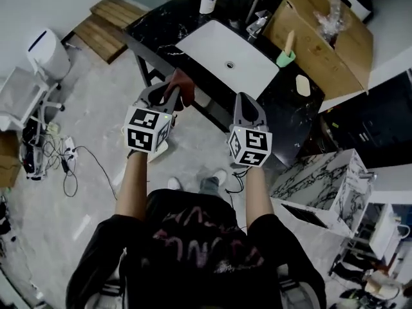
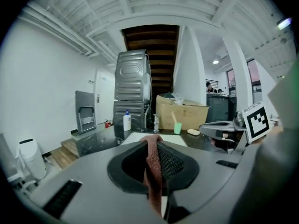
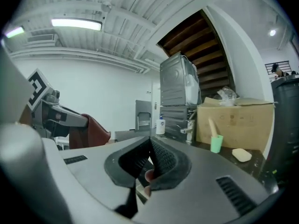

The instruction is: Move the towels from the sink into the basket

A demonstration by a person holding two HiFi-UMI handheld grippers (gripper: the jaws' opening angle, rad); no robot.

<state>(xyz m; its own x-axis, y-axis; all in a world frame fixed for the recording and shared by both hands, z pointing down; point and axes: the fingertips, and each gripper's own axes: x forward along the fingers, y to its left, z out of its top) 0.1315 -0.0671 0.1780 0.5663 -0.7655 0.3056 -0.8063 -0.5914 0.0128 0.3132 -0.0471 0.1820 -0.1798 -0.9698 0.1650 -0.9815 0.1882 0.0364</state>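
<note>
The left gripper is pinching a reddish towel between narrow jaws; the cloth is hanging down through them. In the head view this gripper is holding the towel just before the counter, clear of the white sink. The right gripper is pointing at the counter beside it, jaws together and gripping nothing.

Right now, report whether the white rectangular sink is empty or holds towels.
Empty: the white rectangular sink shows only bare basin and drain. The reddish-brown cloth towel sits clamped in the left gripper, outside it.
</note>
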